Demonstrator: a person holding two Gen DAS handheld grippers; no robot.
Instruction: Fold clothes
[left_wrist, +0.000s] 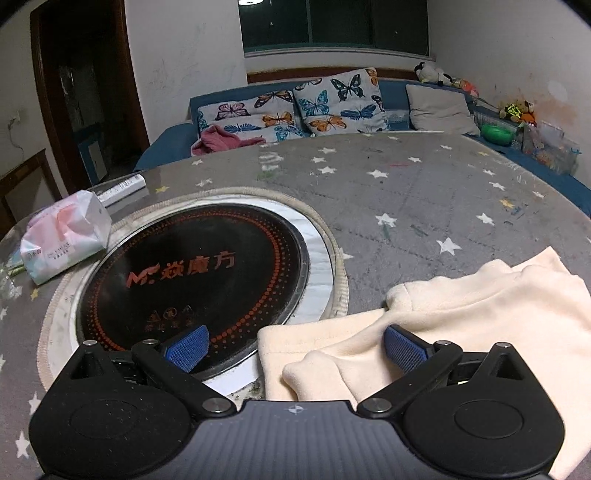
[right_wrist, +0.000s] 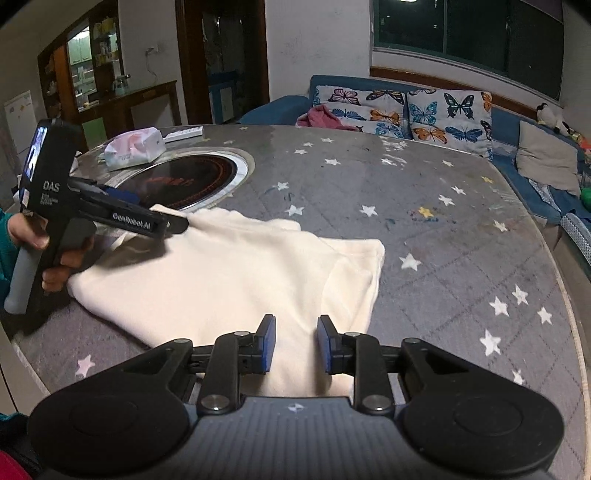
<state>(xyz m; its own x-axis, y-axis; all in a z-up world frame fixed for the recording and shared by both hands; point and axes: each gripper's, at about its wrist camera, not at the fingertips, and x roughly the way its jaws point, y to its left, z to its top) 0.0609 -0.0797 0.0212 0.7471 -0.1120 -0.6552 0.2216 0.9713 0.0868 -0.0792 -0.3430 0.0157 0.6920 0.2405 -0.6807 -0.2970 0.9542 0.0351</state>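
A cream fleece garment (right_wrist: 236, 280) lies partly folded on the grey star-patterned table (right_wrist: 424, 184); it also shows in the left wrist view (left_wrist: 480, 325). My left gripper (left_wrist: 295, 347) is open wide over the garment's left corner, one blue pad above the black cooktop, the other above the cloth. In the right wrist view the left gripper (right_wrist: 173, 221) hovers at the garment's far left edge. My right gripper (right_wrist: 295, 347) is open, its pads a small gap apart just above the garment's near edge, holding nothing.
A round black induction cooktop (left_wrist: 192, 280) is set into the table at the left. A tissue pack (left_wrist: 62, 236) and a white remote (left_wrist: 122, 188) lie beyond it. A blue sofa with butterfly cushions (left_wrist: 332, 103) and a pink cloth (left_wrist: 221, 142) stands behind the table.
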